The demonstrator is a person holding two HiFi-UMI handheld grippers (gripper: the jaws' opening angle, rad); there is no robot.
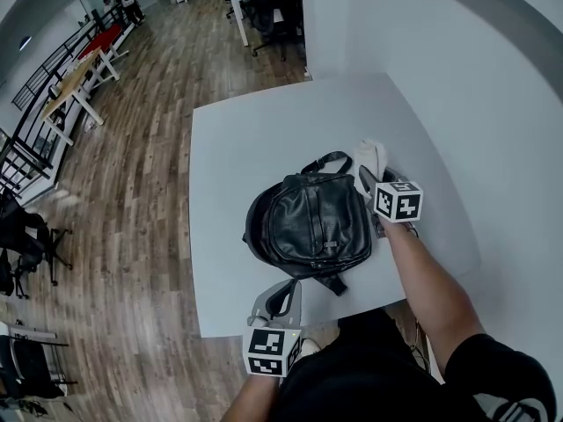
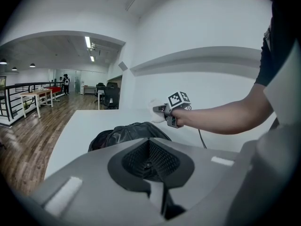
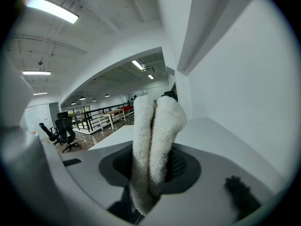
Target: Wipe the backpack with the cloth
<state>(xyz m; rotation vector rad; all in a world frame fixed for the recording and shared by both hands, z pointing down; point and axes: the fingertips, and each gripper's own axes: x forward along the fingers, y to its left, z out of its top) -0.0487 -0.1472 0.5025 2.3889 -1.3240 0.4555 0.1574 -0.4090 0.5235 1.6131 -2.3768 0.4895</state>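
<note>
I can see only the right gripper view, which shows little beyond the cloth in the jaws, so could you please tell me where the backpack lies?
Observer: The black backpack lies flat in the middle of the white table, to the left of the right gripper.
Operator: Thank you. Is the cloth touching it?
Observer: No, the cloth is off the backpack's far right corner, apart from it.
Operator: And where is the left gripper, please?
Observer: The left gripper is at the table's near edge, close to the backpack's near side, with its jaws together on nothing.
</note>
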